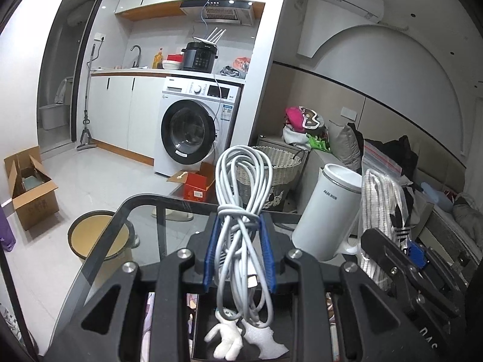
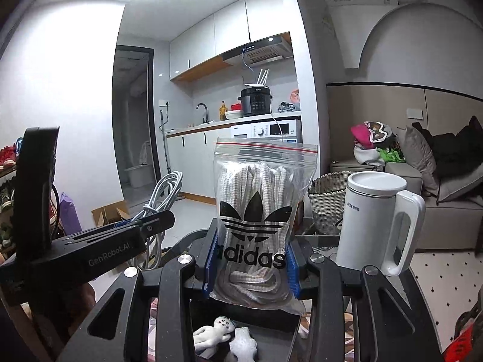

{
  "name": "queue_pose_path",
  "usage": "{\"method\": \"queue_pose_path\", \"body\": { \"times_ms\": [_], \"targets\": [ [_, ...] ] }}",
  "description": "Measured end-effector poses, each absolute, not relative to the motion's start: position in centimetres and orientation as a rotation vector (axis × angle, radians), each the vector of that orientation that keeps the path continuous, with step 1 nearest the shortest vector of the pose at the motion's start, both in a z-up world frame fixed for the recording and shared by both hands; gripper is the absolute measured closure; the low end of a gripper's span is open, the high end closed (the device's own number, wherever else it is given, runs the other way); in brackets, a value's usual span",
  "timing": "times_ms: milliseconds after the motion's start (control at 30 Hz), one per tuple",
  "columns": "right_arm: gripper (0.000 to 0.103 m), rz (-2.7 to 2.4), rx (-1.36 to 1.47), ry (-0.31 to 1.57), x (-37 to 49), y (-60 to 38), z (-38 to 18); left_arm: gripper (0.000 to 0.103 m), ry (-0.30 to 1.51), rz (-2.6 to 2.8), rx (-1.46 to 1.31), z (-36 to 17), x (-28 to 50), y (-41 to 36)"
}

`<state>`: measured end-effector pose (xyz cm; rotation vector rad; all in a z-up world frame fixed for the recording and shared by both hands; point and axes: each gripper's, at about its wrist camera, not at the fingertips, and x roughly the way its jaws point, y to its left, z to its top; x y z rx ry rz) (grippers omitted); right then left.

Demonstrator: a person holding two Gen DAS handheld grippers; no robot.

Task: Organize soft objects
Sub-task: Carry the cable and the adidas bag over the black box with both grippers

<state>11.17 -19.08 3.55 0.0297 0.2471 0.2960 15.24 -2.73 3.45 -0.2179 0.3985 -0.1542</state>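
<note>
I see the glass tabletop [image 1: 145, 211] spreading under both tools, its dark rim curving in front of the washing machine [image 1: 193, 123] and the woven basket [image 1: 271, 163] beyond. On the tabletop a white electric kettle [image 2: 374, 220] stands upright, handle toward my right side, just beside the bag I carry.

My right gripper [image 2: 252, 259] has its jaws closed on a clear zip bag [image 2: 259, 211] printed with an adidas logo; the blue pads [image 2: 291, 274] press its lower half from both sides, and the bag stands upright with its red-lined seal at the top. Inside it I make out bundled white rope or laces [image 2: 262, 181].

My left gripper [image 1: 240, 250] has its jaws pinched around a coiled white cable [image 1: 241, 199], gripping it just below the wrap that ties the coil, so the loops rise above the pads [image 1: 211, 253] and the loose ends hang down toward me. From the right wrist view, that tool sits to the left of the bag, apart from it.

Below the jaws, a small white plush doll [image 2: 214, 335] and a white foam scrap [image 2: 243, 345] lie side by side in a dark tray [image 1: 208, 325].
</note>
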Motion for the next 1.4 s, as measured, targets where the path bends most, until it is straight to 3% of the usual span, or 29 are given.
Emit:
{"method": "queue_pose_path", "body": {
  "times_ms": [167,667,1400],
  "targets": [
    [0.066,0.295,0.004,0.303,12.1,-18.8,2.9,0.079,0.477,-0.147,-0.207,2.4,16.3,-3.0],
    [0.066,0.348,0.094,0.797,19.0,-19.0,-5.3,0.079,0.868,-0.196,-0.181,-4.6,21.5,-5.3],
    [0.066,0.333,0.038,0.942,20.4,-18.1,-9.1,0.079,1.037,-0.189,-0.19,-8.2,22.4,-5.5]
  ]
}}
